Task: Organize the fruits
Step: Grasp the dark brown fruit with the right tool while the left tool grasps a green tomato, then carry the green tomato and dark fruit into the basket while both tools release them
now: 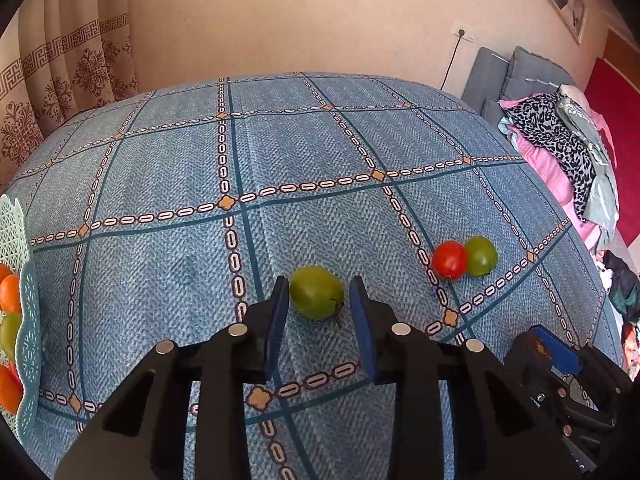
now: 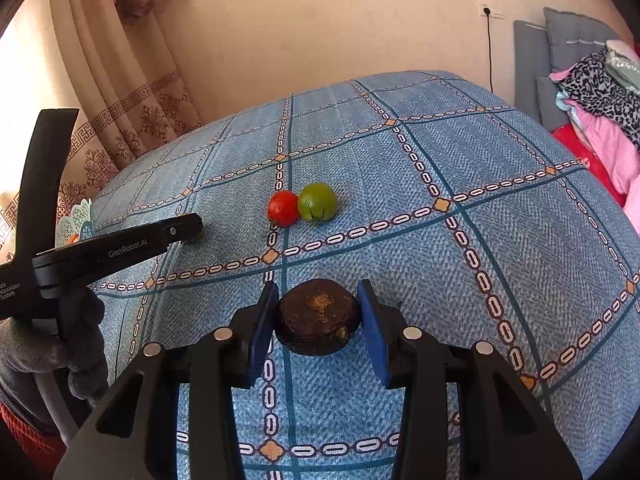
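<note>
Blue checked tablecloth (image 2: 460,152); "GenRobot.AI" on left tongs (image 1: 318,294).

Left hand-held gripper (image 1: 318,300): black plastic frame, blue finger pads (image 1: 277,322), round silver studs, white "GenRobot.AI" lettering on side. Right hand-held gripper (image 2: 318,312): same build. Left hand (image 2: 48,344): grey knit glove; red garment below.

Dark fruit (image 2: 318,322) between right gripper's (image 2: 318,330) pads, jaws touching it; red tomato (image 2: 283,207) and green tomato (image 2: 317,201) touching, farther ahead.
</note>
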Tool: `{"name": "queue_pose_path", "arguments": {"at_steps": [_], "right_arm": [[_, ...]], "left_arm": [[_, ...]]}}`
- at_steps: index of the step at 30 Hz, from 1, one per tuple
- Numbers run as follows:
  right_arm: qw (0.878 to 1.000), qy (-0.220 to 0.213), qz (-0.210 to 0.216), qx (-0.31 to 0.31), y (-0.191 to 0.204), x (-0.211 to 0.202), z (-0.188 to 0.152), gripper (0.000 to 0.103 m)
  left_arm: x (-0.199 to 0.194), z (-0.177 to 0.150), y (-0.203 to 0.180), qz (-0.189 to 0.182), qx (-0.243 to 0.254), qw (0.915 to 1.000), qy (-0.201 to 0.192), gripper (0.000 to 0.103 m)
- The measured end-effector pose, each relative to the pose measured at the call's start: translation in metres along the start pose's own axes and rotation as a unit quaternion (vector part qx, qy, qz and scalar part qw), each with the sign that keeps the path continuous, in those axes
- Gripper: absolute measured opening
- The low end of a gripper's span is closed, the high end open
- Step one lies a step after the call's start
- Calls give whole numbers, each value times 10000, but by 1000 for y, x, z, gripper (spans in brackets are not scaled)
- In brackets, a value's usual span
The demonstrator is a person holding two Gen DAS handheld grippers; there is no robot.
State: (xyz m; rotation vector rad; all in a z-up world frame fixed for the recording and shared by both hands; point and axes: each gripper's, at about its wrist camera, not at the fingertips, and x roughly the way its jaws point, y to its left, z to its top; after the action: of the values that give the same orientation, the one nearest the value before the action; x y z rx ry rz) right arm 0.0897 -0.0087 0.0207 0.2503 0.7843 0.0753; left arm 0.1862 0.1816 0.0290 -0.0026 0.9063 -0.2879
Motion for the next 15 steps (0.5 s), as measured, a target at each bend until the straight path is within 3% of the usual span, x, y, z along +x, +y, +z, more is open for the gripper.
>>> {"name": "queue_pose_path", "arguments": {"at_steps": [15], "right_arm": [[10000,31,36,-27,2,3,-2,41]], "left_arm": [[8,-2,3,83,-121,9999,54,29]]}}
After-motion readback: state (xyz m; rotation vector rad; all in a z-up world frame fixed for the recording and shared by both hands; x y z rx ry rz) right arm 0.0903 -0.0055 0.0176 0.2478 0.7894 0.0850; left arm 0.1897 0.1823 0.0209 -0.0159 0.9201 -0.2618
